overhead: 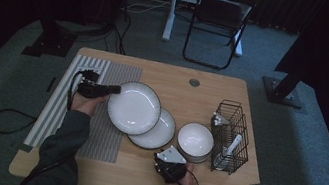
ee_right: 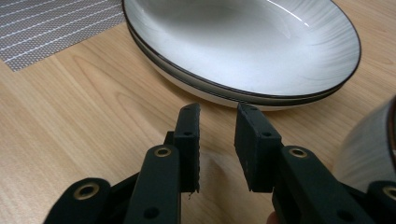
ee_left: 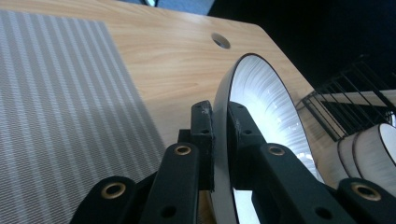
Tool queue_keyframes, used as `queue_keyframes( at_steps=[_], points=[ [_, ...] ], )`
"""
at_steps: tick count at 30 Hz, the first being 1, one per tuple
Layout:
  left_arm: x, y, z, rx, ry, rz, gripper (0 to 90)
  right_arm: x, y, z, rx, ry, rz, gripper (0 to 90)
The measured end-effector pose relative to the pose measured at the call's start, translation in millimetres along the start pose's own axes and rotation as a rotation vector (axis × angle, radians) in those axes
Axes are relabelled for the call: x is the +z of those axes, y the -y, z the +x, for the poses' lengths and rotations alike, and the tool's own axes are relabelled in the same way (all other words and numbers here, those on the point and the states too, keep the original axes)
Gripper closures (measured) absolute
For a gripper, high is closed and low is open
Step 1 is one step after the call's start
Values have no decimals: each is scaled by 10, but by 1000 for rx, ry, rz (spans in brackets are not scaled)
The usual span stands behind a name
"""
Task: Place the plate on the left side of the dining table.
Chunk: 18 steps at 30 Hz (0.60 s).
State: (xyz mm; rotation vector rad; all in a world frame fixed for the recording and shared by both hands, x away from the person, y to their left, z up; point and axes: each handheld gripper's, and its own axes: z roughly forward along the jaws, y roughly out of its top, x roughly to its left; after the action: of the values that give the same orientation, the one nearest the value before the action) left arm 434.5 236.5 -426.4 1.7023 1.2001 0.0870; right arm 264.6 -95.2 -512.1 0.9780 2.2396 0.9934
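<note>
A white plate with a dark rim (overhead: 134, 108) (ee_left: 266, 98) is tilted up off the table, over the edge of the striped grey placemat (overhead: 104, 138). My left gripper (overhead: 113, 89) (ee_left: 219, 114) is shut on its left rim, one jaw on each face. Just right of it, two more such plates (overhead: 158, 134) (ee_right: 243, 42) lie stacked on the wood. My right gripper (overhead: 169, 156) (ee_right: 217, 114) rests low near the table's front edge, pointing at that stack. Its jaws stand open, a narrow gap between them holding nothing.
A stack of white bowls (overhead: 195, 140) (ee_left: 373, 154) (ee_right: 369, 144) sits right of the plates, close to my right gripper. A black wire rack (overhead: 231, 136) (ee_left: 345, 102) with utensils stands at the right edge. A cable hole (overhead: 194, 83) (ee_left: 220, 40) marks the tabletop's back.
</note>
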Motion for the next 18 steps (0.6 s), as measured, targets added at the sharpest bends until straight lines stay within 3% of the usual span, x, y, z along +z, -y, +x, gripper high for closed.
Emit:
queue_keyframes(
  at_steps=[18],
  points=[
    [-568, 3, 436, -64, -128, -94, 842, 24, 87, 61, -9, -22, 31, 675]
  ],
)
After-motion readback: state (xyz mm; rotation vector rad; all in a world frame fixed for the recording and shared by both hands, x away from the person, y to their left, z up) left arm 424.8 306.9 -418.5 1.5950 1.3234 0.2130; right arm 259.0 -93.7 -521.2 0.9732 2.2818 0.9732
